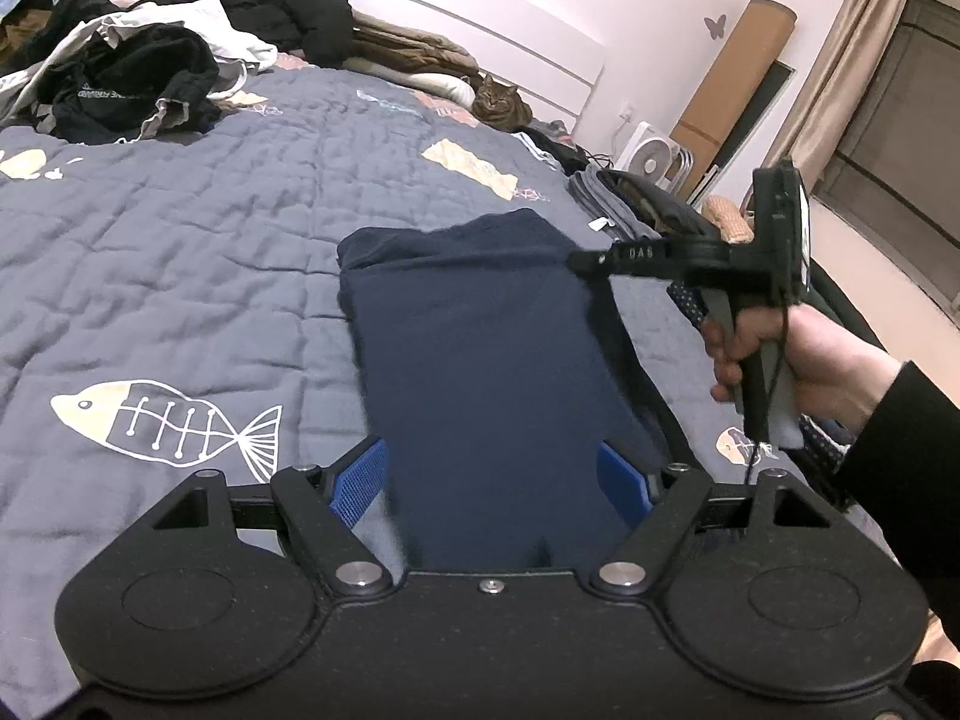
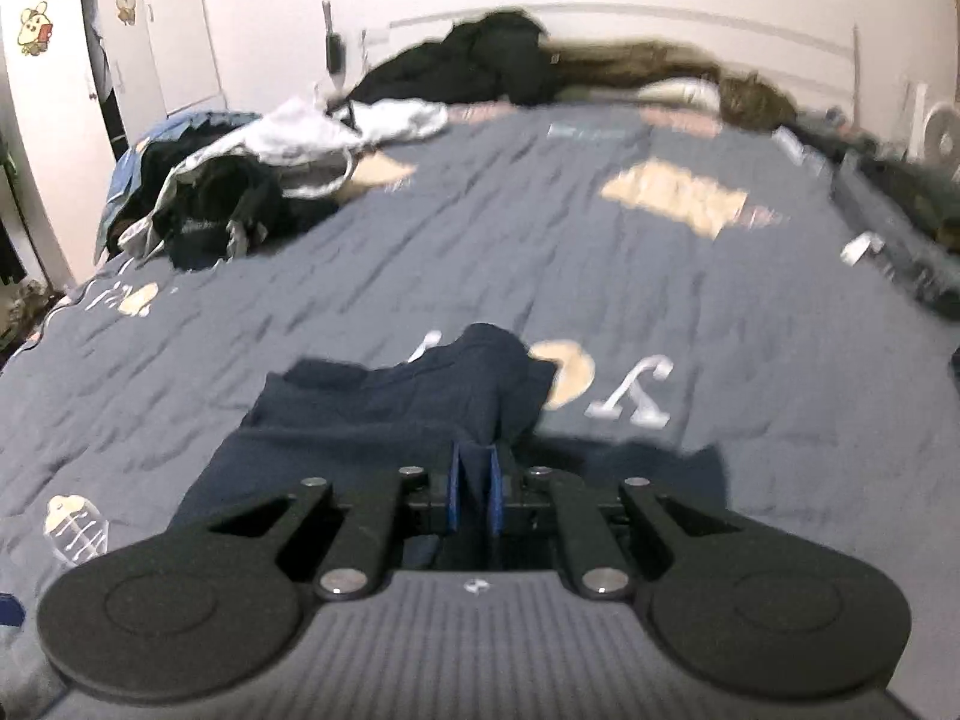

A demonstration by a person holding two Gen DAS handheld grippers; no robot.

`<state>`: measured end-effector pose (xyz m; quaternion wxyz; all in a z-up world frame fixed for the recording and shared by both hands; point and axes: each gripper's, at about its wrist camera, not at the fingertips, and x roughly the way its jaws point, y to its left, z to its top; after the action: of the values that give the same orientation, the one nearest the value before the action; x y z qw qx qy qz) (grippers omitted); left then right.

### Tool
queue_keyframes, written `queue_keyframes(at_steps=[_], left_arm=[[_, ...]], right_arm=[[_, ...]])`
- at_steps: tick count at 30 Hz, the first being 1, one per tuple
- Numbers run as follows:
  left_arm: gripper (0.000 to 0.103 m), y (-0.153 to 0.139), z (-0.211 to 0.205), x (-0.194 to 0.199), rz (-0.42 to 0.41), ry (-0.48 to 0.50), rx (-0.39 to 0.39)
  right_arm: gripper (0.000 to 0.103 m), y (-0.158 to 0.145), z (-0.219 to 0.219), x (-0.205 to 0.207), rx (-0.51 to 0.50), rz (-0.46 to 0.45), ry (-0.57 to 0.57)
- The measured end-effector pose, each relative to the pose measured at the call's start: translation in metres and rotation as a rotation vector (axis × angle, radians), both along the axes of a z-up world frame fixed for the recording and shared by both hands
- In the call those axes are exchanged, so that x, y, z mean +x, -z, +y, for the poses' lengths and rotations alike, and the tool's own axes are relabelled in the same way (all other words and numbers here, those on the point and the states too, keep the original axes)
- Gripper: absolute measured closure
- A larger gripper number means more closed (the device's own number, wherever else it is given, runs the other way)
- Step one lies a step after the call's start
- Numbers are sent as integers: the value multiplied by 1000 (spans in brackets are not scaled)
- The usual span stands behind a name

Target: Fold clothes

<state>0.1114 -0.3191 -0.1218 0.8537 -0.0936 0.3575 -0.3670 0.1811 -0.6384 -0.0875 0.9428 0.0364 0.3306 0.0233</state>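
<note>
Navy garment [image 1: 480,372], narrow folded strip on grey quilt [image 1: 180,240]

Soft, even room light fills both round, bent-edged pictures with dark corners; the left one is sharp, while the right one is smeared blurry, most from 12 to 3 o'clock.

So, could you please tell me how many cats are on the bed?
1: a tabby cat sits at the bed's far end by the headboard; others could hide behind clothes.
</note>
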Motion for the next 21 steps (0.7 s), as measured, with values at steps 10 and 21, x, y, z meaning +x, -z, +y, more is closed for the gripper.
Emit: queue_keyframes(at_steps=[10,21], left_arm=[[27,2,-1,2,19,7,10],[27,0,-28,-31,-116,161,90]], right_arm=[[89,18,-11,6,-89,120,69],[74,12,-26,-173,218,98,222]])
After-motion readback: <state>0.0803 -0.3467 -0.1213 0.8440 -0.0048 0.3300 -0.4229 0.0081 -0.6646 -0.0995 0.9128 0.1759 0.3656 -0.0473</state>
